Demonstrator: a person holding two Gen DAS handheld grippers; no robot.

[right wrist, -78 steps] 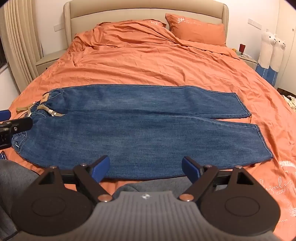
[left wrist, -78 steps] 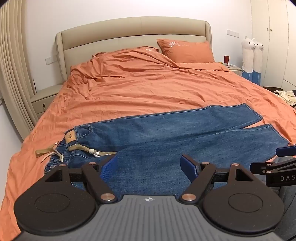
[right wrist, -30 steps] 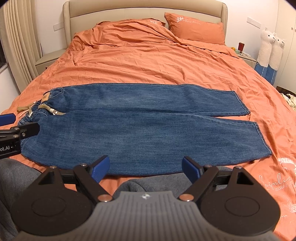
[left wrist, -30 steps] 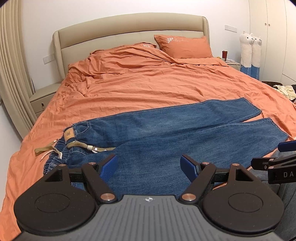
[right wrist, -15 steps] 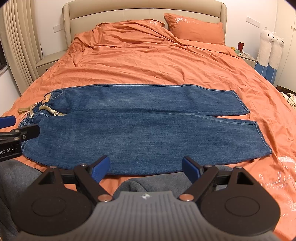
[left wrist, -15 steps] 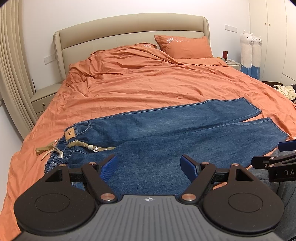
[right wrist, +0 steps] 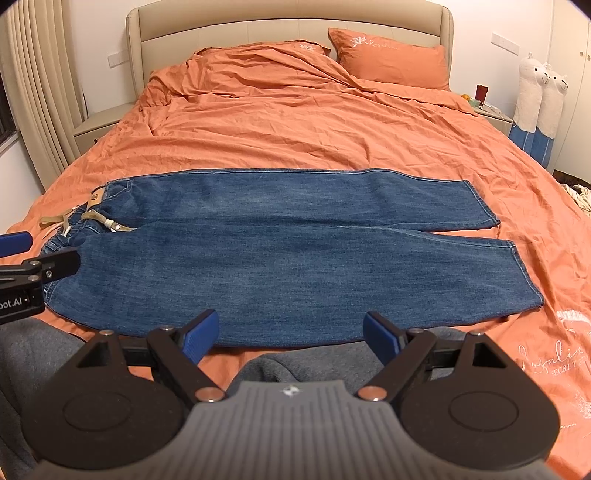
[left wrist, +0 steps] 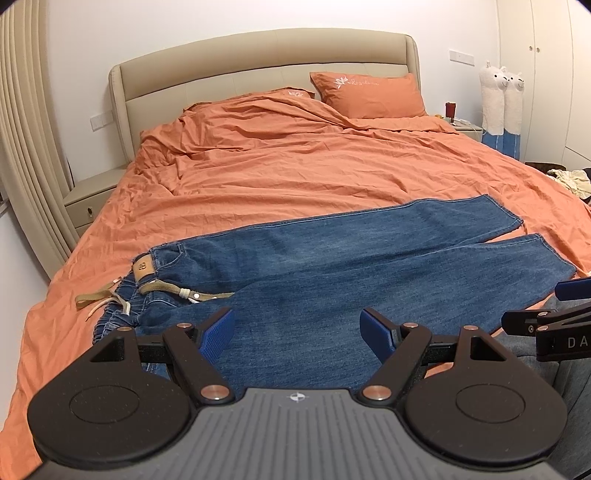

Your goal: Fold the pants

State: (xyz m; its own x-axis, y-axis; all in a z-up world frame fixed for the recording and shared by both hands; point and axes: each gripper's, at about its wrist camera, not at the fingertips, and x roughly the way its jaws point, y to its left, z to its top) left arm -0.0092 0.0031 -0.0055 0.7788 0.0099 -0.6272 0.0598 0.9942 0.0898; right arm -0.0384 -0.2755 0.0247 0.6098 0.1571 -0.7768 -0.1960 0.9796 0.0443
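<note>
Blue jeans [right wrist: 280, 254] lie flat across the near part of the orange bed [right wrist: 295, 122], waistband with a tan drawstring [right wrist: 88, 218] at the left, leg hems at the right. The jeans also show in the left wrist view [left wrist: 332, 273]. My left gripper [left wrist: 297, 332] is open and empty, held above the near edge of the jeans close to the waist. My right gripper [right wrist: 291, 334] is open and empty, held just short of the jeans' near edge at mid-leg. Each gripper's tip shows at the edge of the other's view.
A beige headboard [right wrist: 288, 26] and an orange pillow [right wrist: 391, 62] are at the far end. Nightstands [left wrist: 92, 199] flank the bed. Two plush alpacas [right wrist: 539, 99] stand at the right by a wardrobe. Curtains [left wrist: 26, 147] hang at the left. Grey-clad knees [right wrist: 295, 363] rest at the bed's edge.
Both grippers have drifted slightly back and up, staying open. The jeans have not moved.
</note>
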